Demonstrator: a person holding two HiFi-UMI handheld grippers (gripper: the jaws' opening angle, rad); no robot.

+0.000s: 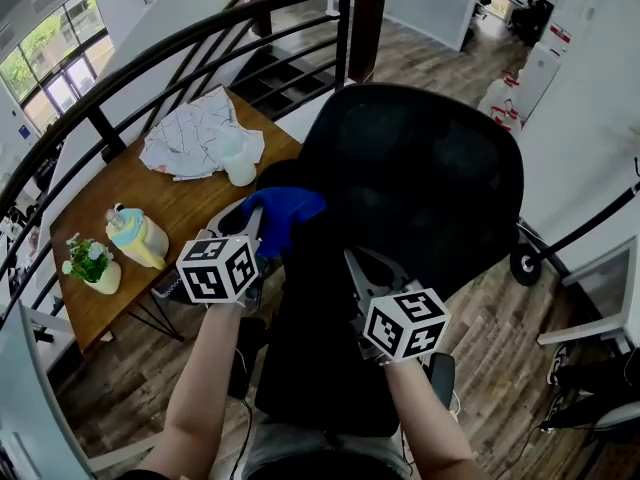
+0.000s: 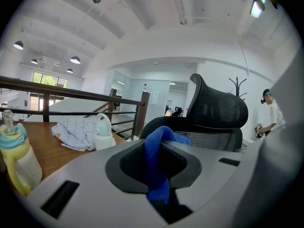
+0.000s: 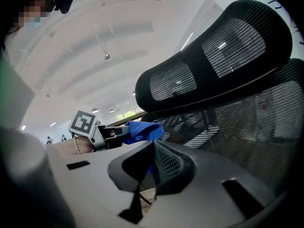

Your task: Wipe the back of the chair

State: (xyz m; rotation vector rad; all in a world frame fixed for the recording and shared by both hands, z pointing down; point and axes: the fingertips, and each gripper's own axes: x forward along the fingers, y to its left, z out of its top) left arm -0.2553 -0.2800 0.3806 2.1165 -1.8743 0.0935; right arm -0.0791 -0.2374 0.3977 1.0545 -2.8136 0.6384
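The left hand-held gripper [image 1: 252, 230] clamped the blue cloth [image 1: 288, 211] near the chair back [image 1: 430, 168]. The right hand-held gripper [image 1: 357, 268] was closed and empty. Wiping seemingly awaited pressing the cloth on.

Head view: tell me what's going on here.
A person stands at a black mesh chair with a gripper in each hand. The left gripper is shut on a blue cloth, held at the left edge of the chair's back. The right gripper is shut and empty, close to the backrest.
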